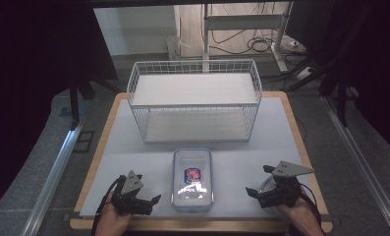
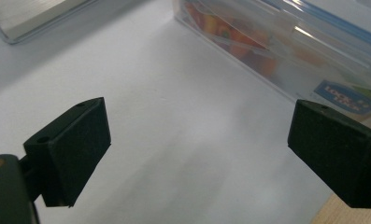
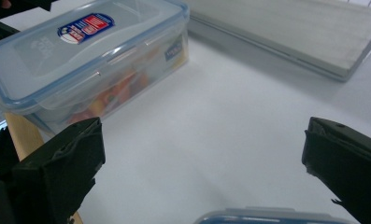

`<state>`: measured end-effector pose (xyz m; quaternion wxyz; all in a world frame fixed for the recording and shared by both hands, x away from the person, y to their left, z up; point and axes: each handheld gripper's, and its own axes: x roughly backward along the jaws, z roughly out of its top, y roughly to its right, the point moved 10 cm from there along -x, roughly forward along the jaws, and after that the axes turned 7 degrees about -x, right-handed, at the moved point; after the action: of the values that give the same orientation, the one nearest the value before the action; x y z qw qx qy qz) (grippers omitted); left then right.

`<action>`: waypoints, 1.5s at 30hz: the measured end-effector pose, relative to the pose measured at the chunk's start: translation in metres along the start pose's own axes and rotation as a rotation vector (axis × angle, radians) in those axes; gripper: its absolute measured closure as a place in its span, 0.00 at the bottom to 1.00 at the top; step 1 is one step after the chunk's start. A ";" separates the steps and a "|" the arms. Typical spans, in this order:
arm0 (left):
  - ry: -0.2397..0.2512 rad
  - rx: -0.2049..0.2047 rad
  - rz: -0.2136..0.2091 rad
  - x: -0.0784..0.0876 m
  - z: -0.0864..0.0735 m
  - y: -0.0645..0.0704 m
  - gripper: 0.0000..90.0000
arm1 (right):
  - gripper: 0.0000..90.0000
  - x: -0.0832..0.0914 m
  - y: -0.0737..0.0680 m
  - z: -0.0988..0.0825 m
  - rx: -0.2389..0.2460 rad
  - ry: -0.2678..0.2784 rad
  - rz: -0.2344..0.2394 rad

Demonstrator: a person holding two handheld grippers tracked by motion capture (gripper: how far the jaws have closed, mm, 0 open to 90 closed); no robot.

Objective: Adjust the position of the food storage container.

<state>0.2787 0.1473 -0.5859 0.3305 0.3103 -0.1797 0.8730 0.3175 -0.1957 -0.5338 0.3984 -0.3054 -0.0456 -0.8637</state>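
The lidded container point(image 1: 192, 180) was clear, glossy plastic with a printed label. The basket point(image 1: 194, 100) was white wire, and the table point(image 1: 300, 142) showed matt white with a pale wooden edge. The gripper pads point(image 2: 73, 149) looked matt black.

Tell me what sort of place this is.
Probably a lab recording station: a white-topped table staged with a wire basket and a food container, plus cables on the floor behind.
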 end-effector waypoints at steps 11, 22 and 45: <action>0.036 0.040 -0.008 0.004 0.001 -0.003 0.06 | 0.00 0.000 0.002 -0.005 0.020 -0.043 -0.041; 0.022 0.033 -0.009 0.000 0.000 -0.001 0.06 | 0.08 0.007 0.000 -0.006 -0.011 -0.059 -0.050; 0.016 -0.006 0.000 -0.003 0.005 0.003 0.06 | 1.00 0.072 -0.024 -0.081 -0.037 -0.314 0.057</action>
<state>0.2801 0.1413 -0.5846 0.3329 0.3022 -0.1798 0.8749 0.2249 -0.2527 -0.5552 0.4050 -0.4451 -0.0830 -0.7943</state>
